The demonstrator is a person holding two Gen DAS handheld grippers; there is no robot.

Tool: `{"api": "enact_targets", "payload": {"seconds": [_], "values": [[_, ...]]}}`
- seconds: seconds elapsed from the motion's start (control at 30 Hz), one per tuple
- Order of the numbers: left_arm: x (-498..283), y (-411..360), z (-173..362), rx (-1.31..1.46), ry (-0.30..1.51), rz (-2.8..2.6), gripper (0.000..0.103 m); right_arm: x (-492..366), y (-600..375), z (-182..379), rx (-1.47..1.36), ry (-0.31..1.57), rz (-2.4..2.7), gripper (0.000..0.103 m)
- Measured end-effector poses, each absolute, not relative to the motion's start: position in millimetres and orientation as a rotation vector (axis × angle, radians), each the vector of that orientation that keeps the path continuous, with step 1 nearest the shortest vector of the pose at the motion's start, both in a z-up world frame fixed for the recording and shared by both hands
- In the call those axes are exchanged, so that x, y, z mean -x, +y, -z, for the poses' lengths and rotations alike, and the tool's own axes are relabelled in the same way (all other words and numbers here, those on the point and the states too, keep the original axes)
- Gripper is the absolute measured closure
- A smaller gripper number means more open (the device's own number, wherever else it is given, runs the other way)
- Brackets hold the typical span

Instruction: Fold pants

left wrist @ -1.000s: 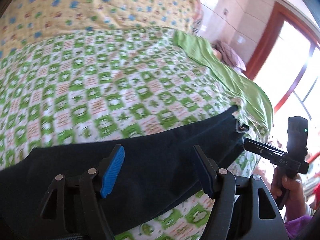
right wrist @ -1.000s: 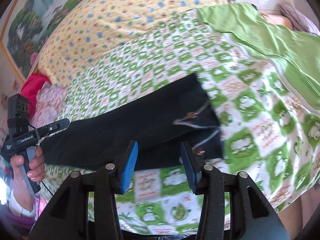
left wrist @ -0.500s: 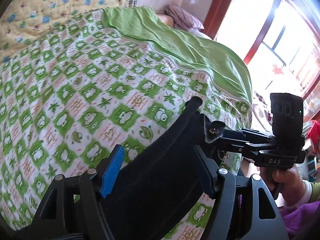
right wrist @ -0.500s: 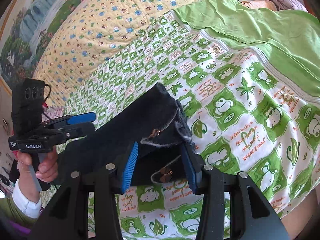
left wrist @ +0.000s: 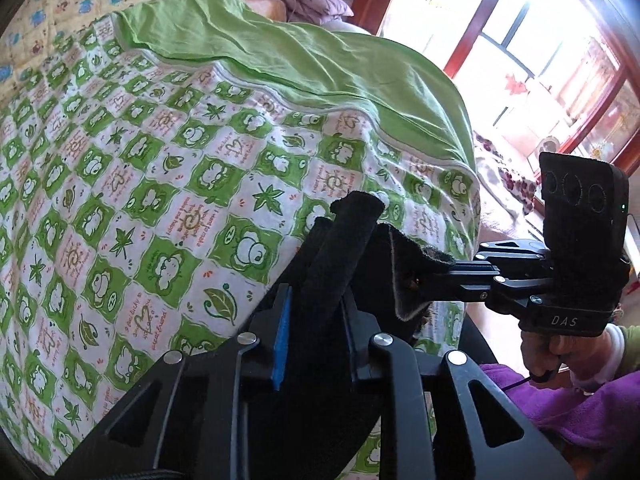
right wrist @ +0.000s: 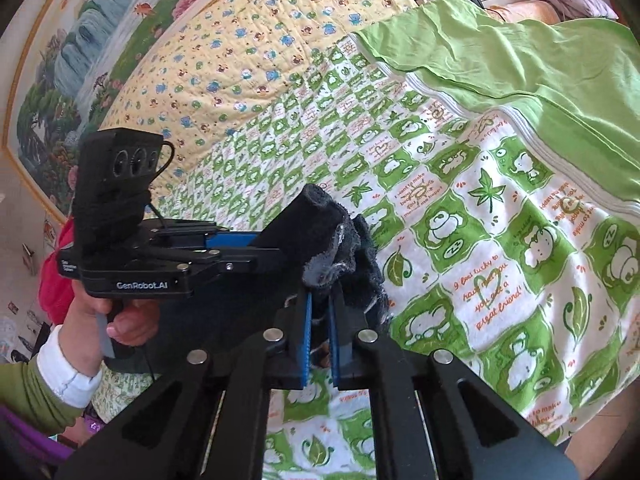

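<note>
I see the dark pants (left wrist: 352,248) lifted off the bed (left wrist: 168,168), bunched between my two grippers at about 5 o'clock in the left wrist view. Left gripper (left wrist: 316,320): jaws closing, a thick roll of the fabric between the pads, which press on it. Right gripper (right wrist: 319,332): closed almost fully, a thin fold of the same cloth pinched between its blue pads (right wrist: 307,336). In the right wrist view the left gripper (right wrist: 256,248) enters from 9 o'clock, held by a hand (right wrist: 116,316). The plain green sheet (right wrist: 520,60) lies at 1 o'clock, the yellow quilt (right wrist: 240,56) at 11.
</note>
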State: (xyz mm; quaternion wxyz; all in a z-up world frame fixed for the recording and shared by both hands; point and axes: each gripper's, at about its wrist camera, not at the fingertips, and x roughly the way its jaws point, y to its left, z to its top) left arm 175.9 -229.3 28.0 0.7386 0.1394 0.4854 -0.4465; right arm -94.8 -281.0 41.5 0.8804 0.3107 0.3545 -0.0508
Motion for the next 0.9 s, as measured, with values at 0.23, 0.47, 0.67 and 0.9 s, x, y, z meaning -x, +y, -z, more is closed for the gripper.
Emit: {"api": "enact_targets", "payload": {"seconds": [0.23, 0.47, 0.67, 0.9], "values": [[-167, -241, -31, -0.363, 1.067, 1.029, 0.082, 118, -280, -50, -0.713, 0.738, 0.073, 0.095], [-181, -252, -6, -0.435, 1.078, 0.936, 0.080, 120, -282, -25, -0.740, 0.760, 0.141, 0.093], [-187, -252, -8, -0.429, 1.058, 0.911, 0.080, 113, -279, -26, -0.690, 0.746, 0.186, 0.086], [-196, -267, 3, -0.428, 1.094, 0.934, 0.076, 113, -279, -27, -0.623, 0.759, 0.236, 0.058]]}}
